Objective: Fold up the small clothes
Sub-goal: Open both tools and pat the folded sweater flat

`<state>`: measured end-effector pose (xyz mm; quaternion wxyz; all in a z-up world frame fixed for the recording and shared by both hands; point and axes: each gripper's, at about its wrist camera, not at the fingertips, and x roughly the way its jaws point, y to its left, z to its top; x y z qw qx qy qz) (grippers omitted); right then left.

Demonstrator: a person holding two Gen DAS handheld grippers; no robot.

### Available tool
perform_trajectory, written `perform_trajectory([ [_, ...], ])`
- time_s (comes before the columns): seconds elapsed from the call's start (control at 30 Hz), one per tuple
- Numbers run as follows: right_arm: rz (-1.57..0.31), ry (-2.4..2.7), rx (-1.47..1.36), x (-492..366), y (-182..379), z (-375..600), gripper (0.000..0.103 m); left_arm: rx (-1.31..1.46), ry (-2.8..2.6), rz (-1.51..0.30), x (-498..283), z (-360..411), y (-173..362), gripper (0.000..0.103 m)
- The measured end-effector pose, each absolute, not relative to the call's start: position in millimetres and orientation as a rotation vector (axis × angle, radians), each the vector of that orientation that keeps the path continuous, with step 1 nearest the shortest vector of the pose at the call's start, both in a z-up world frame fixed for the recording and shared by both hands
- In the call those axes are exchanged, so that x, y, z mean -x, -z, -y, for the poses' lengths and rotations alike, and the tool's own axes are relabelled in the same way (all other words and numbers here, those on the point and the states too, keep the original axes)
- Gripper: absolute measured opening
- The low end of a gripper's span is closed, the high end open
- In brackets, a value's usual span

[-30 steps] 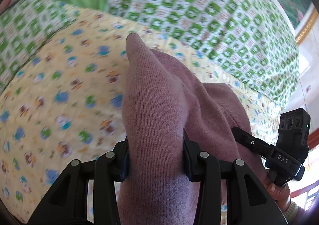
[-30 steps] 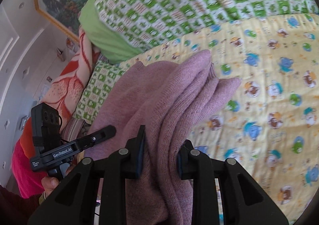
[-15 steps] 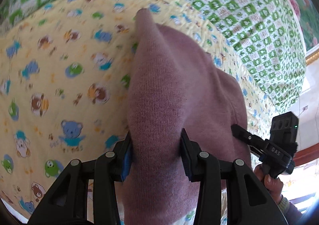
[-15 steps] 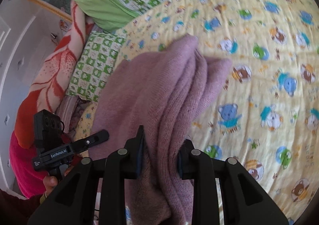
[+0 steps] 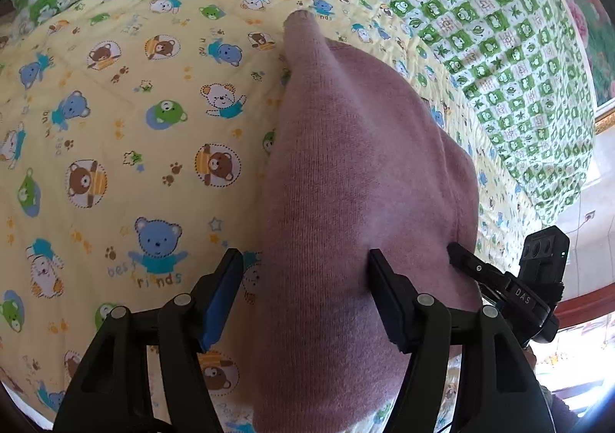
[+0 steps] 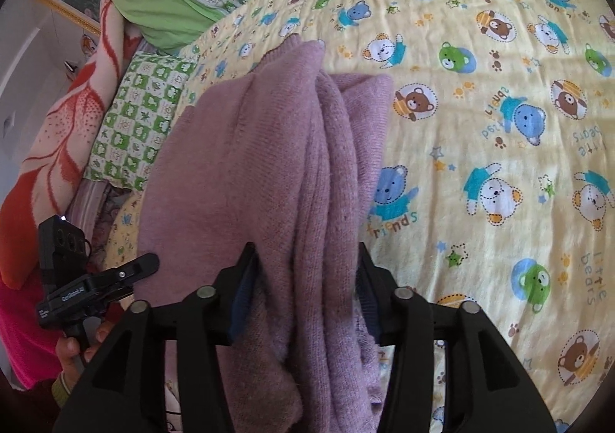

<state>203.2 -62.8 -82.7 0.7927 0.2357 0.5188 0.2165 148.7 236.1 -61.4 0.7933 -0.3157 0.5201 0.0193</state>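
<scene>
- The mauve knitted garment (image 5: pixel 346 202) that I am folding lies bunched on the pale yellow bed quilt printed with cartoon bears (image 5: pixel 115 125); in the right wrist view it shows as several stacked folds (image 6: pixel 269 183) running away from me, with one narrow end pointing towards the far side of the bed.
- My left gripper (image 5: pixel 305 279) has the garment between its jaws, which have just been opening. The left blue pad (image 5: pixel 221 298) stands clear of the knit with quilt showing in the gap; the other pad sits against the fabric's edge, so nothing is pinched.
- My right gripper (image 6: pixel 305 279) has also just been opening. Its fingers straddle the folds, and both pads lie close along the fabric; I read the grip as released, though the knit fills most of the gap.
- In the left wrist view I see the right-hand device (image 5: pixel 538 279) just beyond the garment; in the right wrist view, the left-hand device and the hand (image 6: pixel 73 348) that grips it.
- A green-and-white checked quilt (image 5: pixel 499 48) lies heaped past the yellow one, with a plain green pillow (image 6: pixel 153 2) beside it.
- A red and cream blanket (image 6: pixel 57 145) sits at the bed's edge.
</scene>
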Motion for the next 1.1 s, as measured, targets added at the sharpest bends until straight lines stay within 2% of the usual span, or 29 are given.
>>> perform_trajectory([
  [0.43,-0.994,-0.397,-0.501,-178.9,35.7,83.5,0.054,0.566,-0.101,-1.101,-122.4,-230.6,31.0,0.067],
  [0.7,-0.937,-0.538,-0.508,-167.9,9.5,66.9,0.054,0.523,-0.049,-1.042,-126.5,-217.7,4.0,0.067],
  [0.9,-1.005,-0.639,-0.531,-183.6,23.8,39.9,0.054,0.507,-0.004,-1.052,-137.9,-201.8,5.0,0.067],
  [1.03,-1.098,-0.568,-0.414,-193.4,49.0,26.9,0.053,0.489,0.001,-1.089,-144.4,-195.7,21.4,0.067],
  [1.1,-1.112,-0.546,-0.379,-195.6,57.2,27.1,0.047,0.471,-0.004,-1.098,-148.9,-193.3,27.7,0.068],
])
